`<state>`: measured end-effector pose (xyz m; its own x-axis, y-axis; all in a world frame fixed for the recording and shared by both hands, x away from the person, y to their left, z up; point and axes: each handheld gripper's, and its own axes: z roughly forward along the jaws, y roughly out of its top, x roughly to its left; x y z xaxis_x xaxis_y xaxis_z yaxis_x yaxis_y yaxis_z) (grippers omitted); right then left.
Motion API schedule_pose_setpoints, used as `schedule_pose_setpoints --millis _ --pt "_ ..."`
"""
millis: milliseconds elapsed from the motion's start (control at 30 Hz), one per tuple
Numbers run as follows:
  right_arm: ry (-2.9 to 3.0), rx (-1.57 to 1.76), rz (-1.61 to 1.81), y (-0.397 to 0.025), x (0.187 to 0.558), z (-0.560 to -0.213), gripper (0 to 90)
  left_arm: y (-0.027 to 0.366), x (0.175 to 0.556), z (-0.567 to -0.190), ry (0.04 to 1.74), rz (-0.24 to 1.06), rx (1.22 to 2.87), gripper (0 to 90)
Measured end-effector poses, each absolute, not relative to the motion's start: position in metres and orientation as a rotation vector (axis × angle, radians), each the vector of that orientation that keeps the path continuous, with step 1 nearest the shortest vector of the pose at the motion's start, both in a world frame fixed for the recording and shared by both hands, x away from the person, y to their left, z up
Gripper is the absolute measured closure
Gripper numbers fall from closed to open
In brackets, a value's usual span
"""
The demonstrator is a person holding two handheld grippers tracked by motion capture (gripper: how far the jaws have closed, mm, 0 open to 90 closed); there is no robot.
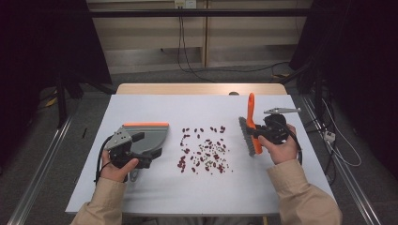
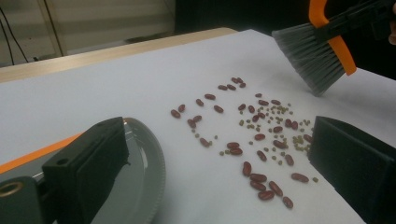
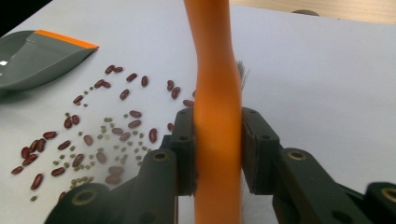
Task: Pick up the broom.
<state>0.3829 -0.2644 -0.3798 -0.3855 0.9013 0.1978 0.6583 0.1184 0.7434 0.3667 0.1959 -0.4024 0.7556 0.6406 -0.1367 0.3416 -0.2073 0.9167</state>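
- Tan long sleeves (image 1: 300,197) are worn on both forearms, reaching to the wrists.
- The left gripper (image 1: 126,150) is built of black parts, with a grey three-cornered plate (image 1: 118,139) on top and a black cable (image 1: 99,161) looped beside the wrist.
- The right gripper (image 1: 272,131) is likewise black, topped by a grey plate (image 1: 281,111), with a black cable trailing past the hand.
- In the gripper views, blocky matte-black jaws are seen, joined by linkage arms with round brass-coloured pivot screws (image 3: 84,196).

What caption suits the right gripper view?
Right gripper clamps the brush's orange handle above scattered beans, grey dustpan beyond.
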Motion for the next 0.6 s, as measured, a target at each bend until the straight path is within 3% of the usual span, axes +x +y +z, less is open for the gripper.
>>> schedule_pose_setpoints --millis 600 --pt "2.051 1.531 1.019 -0.25 0.422 -0.405 70.5 0.2 0.368 -0.407 0.771 0.326 1.819 4.7"
